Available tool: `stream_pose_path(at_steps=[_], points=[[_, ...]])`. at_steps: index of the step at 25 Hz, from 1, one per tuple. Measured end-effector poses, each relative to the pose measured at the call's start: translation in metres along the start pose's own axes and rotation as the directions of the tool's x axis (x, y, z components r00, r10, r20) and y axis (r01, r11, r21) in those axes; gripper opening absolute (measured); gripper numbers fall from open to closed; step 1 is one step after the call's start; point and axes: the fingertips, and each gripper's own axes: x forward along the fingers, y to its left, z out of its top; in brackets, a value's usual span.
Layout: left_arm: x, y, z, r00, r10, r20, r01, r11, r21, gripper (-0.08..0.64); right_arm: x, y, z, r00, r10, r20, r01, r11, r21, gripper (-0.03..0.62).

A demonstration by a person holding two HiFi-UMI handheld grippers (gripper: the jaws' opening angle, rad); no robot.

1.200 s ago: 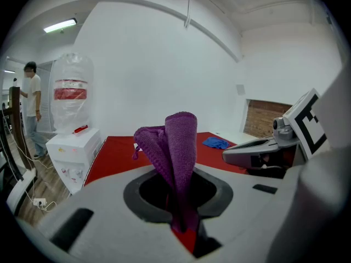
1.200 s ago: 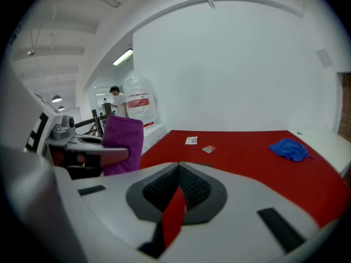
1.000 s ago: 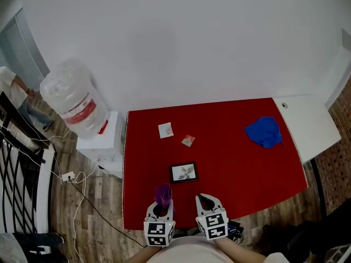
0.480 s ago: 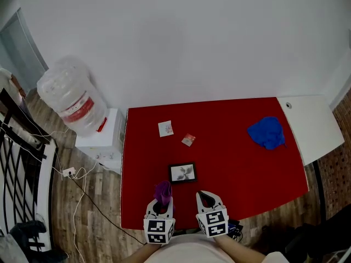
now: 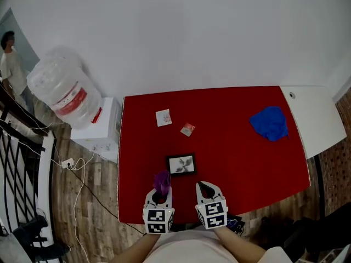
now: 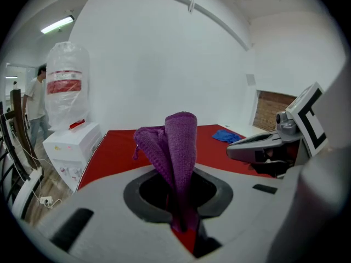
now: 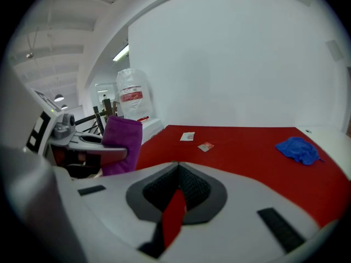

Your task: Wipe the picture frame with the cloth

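Note:
A small black picture frame (image 5: pixel 181 164) lies flat on the red table (image 5: pixel 236 158), just beyond both grippers. My left gripper (image 5: pixel 160 193) is shut on a folded purple cloth (image 5: pixel 162 182), which sticks up between its jaws (image 6: pixel 178 147) and shows at the left of the right gripper view (image 7: pixel 119 144). My right gripper (image 5: pixel 207 190) sits beside it near the table's front edge, jaws closed with nothing between them. The frame is hidden in both gripper views.
A crumpled blue cloth (image 5: pixel 270 123) lies at the table's far right. A white card (image 5: pixel 163 117) and a small red packet (image 5: pixel 187 129) lie behind the frame. A water dispenser (image 5: pixel 66 100) stands left of the table; a person (image 5: pixel 10 59) stands at far left.
The view has shifted a little, so the table sits higher and more central. A person has come into sight at the upper left. Both grippers keep their places.

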Motion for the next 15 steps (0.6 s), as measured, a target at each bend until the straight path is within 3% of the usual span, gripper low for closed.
stream_pose_path(at_steps=[6, 8, 10, 12, 13, 15], points=[[0.023, 0.006, -0.005, 1.000, -0.004, -0.028, 0.005, 1.000, 0.017, 0.061, 0.022, -0.003, -0.010, 1.000, 0.004, -0.022, -0.004, 1.000, 0.010, 0.003], [0.033, 0.011, -0.008, 0.999, -0.007, -0.038, 0.010, 0.998, 0.060, 0.061, 0.028, -0.004, -0.014, 1.000, 0.004, -0.031, -0.004, 1.000, 0.013, 0.003], [0.050, 0.016, -0.014, 0.998, -0.026, -0.060, 0.035, 0.988, 0.152, 0.061, 0.033, -0.005, -0.017, 0.999, 0.005, -0.036, -0.004, 1.000, 0.017, 0.003], [0.074, 0.023, -0.027, 0.990, -0.053, -0.133, 0.089, 0.954, 0.286, 0.061, 0.036, -0.005, -0.021, 0.999, 0.007, -0.041, -0.006, 1.000, 0.023, 0.003], [0.088, 0.027, -0.033, 0.981, -0.060, -0.184, 0.126, 0.921, 0.368, 0.061, 0.038, -0.005, -0.023, 0.999, 0.008, -0.043, -0.007, 1.000, 0.027, 0.003], [0.116, 0.036, -0.044, 0.957, -0.052, -0.284, 0.203, 0.821, 0.533, 0.061, 0.041, -0.005, -0.027, 0.999, 0.010, -0.048, -0.008, 0.999, 0.034, 0.003]])
